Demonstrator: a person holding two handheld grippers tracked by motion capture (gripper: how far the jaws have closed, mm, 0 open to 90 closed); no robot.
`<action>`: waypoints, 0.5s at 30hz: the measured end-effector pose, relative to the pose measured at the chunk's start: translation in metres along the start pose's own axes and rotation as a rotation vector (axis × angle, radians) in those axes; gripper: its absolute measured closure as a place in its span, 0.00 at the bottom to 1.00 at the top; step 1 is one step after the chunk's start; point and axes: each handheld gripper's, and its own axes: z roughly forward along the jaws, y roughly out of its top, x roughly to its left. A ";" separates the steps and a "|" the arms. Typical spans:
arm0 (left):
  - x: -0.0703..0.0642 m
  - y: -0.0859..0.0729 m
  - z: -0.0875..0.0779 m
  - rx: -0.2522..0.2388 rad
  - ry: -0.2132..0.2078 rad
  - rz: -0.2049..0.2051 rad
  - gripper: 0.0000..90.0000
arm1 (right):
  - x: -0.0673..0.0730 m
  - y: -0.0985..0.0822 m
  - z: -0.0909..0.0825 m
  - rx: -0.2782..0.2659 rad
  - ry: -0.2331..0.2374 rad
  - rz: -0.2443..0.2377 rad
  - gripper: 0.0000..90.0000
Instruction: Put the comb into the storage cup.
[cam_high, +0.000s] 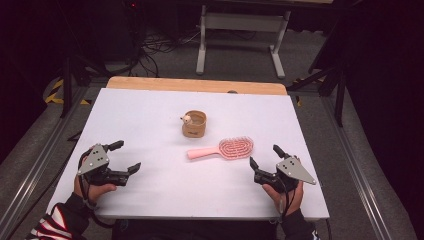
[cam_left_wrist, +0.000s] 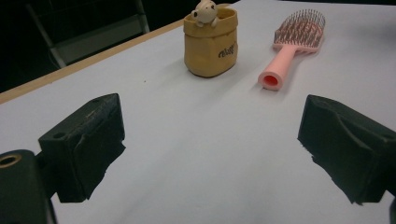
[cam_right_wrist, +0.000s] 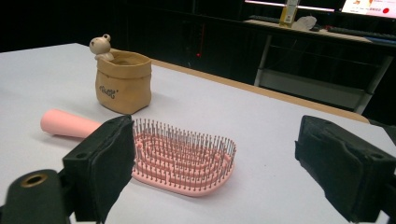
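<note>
Both sets of fingers stand apart, holding nothing; the pink hairbrush (cam_right_wrist: 180, 156) lies flat just ahead of the right gripper (cam_high: 266, 162); a grab on its bristles may slip, nudging the pouch (cam_high: 194, 124) beyond; the left gripper (cam_high: 126, 156) waits well off.

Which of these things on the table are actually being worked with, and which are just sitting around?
Part of the job:
- pink hairbrush, nearest the right tongs
- small tan pot with a little figure on its rim
- left tongs, open

Just lying about:
- metal stand on the floor beyond the table
- cables on the floor
</note>
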 end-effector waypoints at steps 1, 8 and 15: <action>0.000 0.000 0.000 0.000 0.000 0.000 0.09 | 0.000 0.000 0.001 -0.002 0.004 0.000 0.14; 0.001 -0.003 -0.004 0.002 0.012 -0.004 0.10 | 0.000 0.002 0.005 -0.014 0.015 0.018 0.18; -0.001 -0.006 -0.013 -0.001 0.026 -0.013 0.10 | 0.000 0.009 0.014 -0.013 0.023 0.060 0.37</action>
